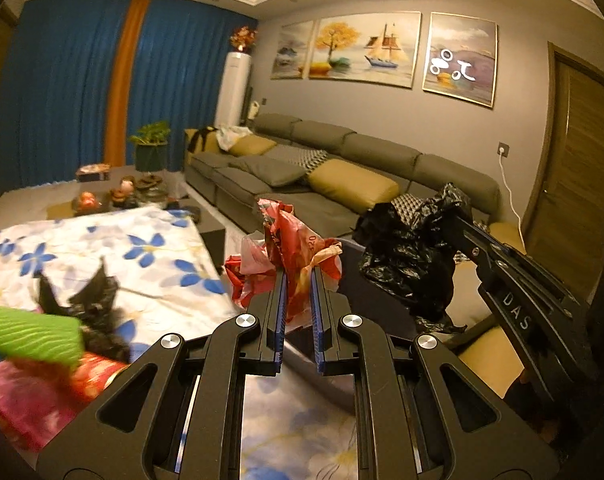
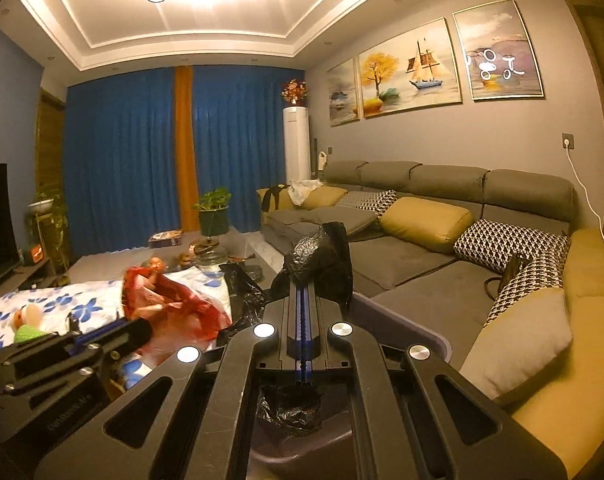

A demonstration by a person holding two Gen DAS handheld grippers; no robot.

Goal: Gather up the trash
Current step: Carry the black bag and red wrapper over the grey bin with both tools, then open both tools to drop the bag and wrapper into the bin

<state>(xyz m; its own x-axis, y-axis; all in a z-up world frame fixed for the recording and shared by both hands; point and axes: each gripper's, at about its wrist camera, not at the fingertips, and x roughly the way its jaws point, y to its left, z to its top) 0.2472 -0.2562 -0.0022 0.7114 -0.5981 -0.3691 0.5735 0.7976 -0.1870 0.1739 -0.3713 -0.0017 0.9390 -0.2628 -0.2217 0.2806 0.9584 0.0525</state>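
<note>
Left wrist view: the left claw point(image 1: 298, 276) has its blue-padded fingers point(image 1: 281, 304) drawn in to a narrow gap and clamped on a crumpled red and white plastic bag point(image 1: 285, 248). The bag stands up from between the fingertips, its long axis roughly upright, with a bunch of it spilling to the left of the tips. To the right of this claw and slightly ahead, the right claw point(image 1: 448, 216) reaches in from the lower right, its tips buried in a wad of black plastic bag point(image 1: 410, 256) that hangs down below them. Left of the claw lies a worktop under a cloth with blue flowers point(image 1: 141, 256), carrying blurred black, green and pink litter point(image 1: 49, 332) at its near end. A grey sofa point(image 1: 342, 176) runs along the wall beyond.

Right wrist view: the right claw point(image 2: 304, 276) is fully closed, its fingers point(image 2: 291, 312) pressed together on the black plastic bag point(image 2: 322, 256), which bunches above the tips and leans slightly right. Below the claw sits a grey bin point(image 2: 418, 328) lined with black plastic. To the left, the left claw point(image 2: 143, 326) carries the red bag point(image 2: 169, 300), which spreads towards the right.
</note>
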